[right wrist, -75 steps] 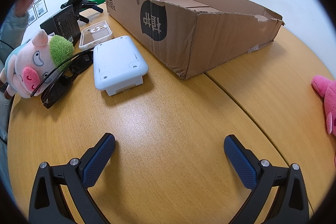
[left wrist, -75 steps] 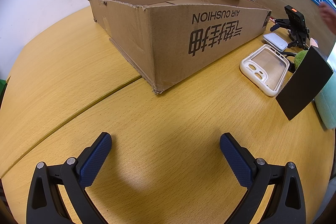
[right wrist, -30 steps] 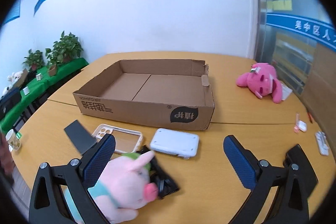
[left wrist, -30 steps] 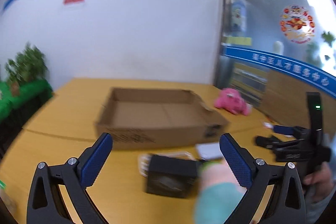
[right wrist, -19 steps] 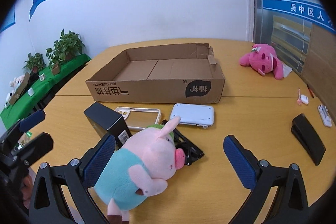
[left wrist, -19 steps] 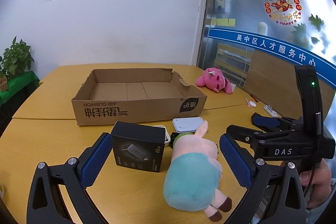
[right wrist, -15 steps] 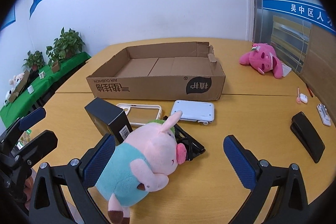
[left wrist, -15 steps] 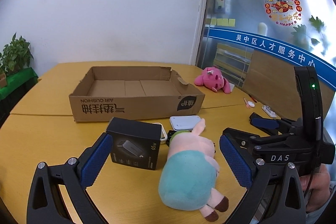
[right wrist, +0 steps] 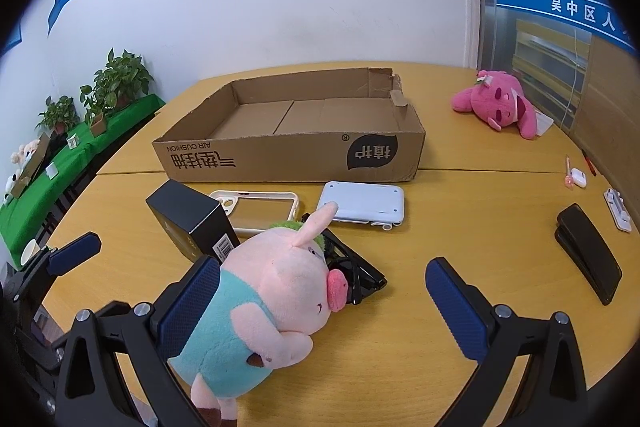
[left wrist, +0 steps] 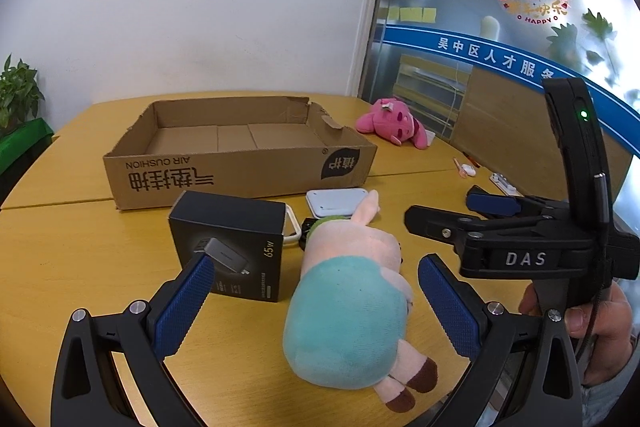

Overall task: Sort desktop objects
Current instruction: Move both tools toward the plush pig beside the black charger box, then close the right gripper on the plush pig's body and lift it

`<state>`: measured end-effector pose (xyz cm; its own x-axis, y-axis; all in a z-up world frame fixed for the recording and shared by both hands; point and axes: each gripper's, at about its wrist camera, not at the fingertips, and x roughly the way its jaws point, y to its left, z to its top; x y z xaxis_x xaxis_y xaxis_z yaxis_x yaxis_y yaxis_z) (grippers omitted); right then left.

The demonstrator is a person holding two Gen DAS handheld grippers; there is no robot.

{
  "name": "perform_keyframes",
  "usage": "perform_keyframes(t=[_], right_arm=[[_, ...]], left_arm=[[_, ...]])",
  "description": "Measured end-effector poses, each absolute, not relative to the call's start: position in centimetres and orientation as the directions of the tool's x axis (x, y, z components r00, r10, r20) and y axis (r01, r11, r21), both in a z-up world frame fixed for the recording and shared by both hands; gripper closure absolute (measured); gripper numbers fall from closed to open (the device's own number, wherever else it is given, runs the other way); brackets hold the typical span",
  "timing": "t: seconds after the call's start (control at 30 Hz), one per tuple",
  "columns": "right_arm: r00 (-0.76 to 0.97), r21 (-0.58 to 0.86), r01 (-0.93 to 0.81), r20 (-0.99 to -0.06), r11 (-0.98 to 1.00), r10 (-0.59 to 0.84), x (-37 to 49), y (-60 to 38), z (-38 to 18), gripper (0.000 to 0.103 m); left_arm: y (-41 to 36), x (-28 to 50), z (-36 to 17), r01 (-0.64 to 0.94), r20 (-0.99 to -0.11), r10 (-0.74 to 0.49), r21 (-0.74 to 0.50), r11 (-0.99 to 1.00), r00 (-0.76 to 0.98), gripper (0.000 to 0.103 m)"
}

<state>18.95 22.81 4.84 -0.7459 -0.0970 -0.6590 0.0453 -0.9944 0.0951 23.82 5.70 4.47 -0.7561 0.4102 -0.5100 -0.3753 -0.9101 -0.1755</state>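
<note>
An empty cardboard box (left wrist: 240,163) (right wrist: 292,155) stands on the round wooden table. In front of it lie a black charger box (left wrist: 228,243) (right wrist: 192,223), a white phone case (right wrist: 256,207), a white flat device (left wrist: 336,201) (right wrist: 362,207), black sunglasses (right wrist: 356,275) and a plush pig in a teal shirt (left wrist: 348,299) (right wrist: 268,303). My left gripper (left wrist: 316,303) is open, its jaws on either side of the pig's back end, above the table. My right gripper (right wrist: 320,303) is open beside the pig's head; it also shows in the left wrist view (left wrist: 496,215).
A pink plush toy (left wrist: 394,123) (right wrist: 496,105) lies at the far right of the table. A black stapler (right wrist: 588,253) and small white items (right wrist: 576,177) lie near the right edge. Potted plants (right wrist: 116,79) stand on a green shelf at left.
Both grippers have come slightly closer to the plush pig, which now looms larger between the jaws. The objects on the table have not moved.
</note>
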Motion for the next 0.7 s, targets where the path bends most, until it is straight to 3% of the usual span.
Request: perform_keyframes(t=[0.3, 0.47, 0.57, 0.7], right_arm=[[-0.706, 0.121, 0.057, -0.697, -0.991, -0.126, 17.2, 22.9, 3.3, 0.001], [-0.647, 0.211, 0.082, -0.732, -0.974, -0.213, 16.0, 23.2, 1.4, 0.001], [-0.6, 0.298, 0.102, -0.742, -0.949, -0.298, 15.2, 23.2, 0.1, 0.001], [-0.541, 0.365, 0.142, -0.75, -0.92, -0.381, 14.6, 22.1, -1.6, 0.002]], left_arm=[[6.7, 21.4, 1.9, -0.419, -0.586, 0.464, -0.222, -0.881, -0.665, 0.0], [7.0, 20.6, 0.2, -0.437, -0.62, 0.502, -0.269, -0.858, -0.603, 0.002], [6.9, 20.2, -1.0, -0.453, -0.632, 0.546, -0.323, -0.831, -0.55, 0.005], [6.5, 20.0, -1.8, -0.48, -0.618, 0.613, -0.394, -0.784, -0.493, 0.016]])
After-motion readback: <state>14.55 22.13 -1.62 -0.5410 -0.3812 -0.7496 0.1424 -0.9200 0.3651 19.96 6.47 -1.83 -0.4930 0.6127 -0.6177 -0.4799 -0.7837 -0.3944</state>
